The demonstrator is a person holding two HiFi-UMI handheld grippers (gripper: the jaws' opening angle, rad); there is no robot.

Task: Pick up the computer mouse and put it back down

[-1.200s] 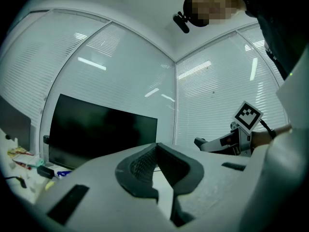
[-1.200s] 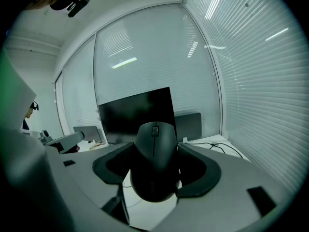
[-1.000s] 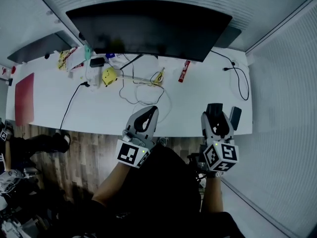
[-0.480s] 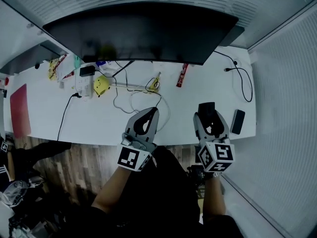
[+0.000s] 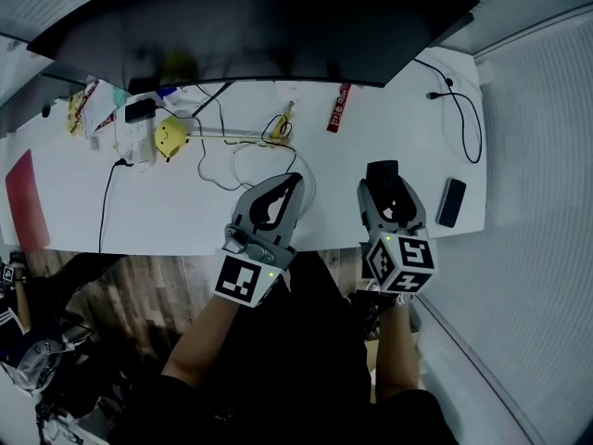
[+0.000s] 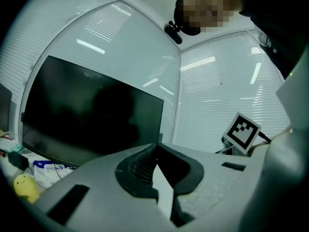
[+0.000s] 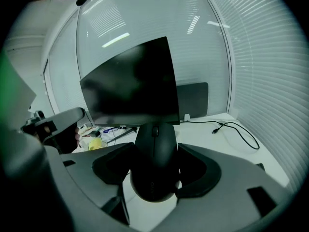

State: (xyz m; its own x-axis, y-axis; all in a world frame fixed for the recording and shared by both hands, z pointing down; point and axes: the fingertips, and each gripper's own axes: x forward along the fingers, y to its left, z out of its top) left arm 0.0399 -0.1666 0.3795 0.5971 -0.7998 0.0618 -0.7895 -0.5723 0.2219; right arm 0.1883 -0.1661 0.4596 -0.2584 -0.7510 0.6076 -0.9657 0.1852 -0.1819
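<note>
The black computer mouse (image 5: 382, 174) sits between the jaws of my right gripper (image 5: 386, 191), which is shut on its sides over the right part of the white desk (image 5: 185, 213). In the right gripper view the mouse (image 7: 154, 158) fills the gap of that gripper (image 7: 155, 151), scroll wheel pointing away; I cannot tell if it touches the desk. My left gripper (image 5: 289, 185) hovers near the desk's front edge, to the left of the mouse. Its pads meet in the left gripper view, so the left gripper (image 6: 155, 153) is shut on nothing.
A big dark monitor (image 5: 250, 26) spans the back of the desk. A black phone (image 5: 451, 202) lies right of the mouse, with a black cable (image 5: 463, 119) behind it. A white cable loop (image 5: 250, 165), yellow object (image 5: 170, 135), power strip (image 5: 134, 137) and red packet (image 5: 338, 119) lie at centre-left.
Both grippers have moved forward over the desk. The right gripper with the mouse has shifted left, away from the phone. The head view has tipped toward the desk.
</note>
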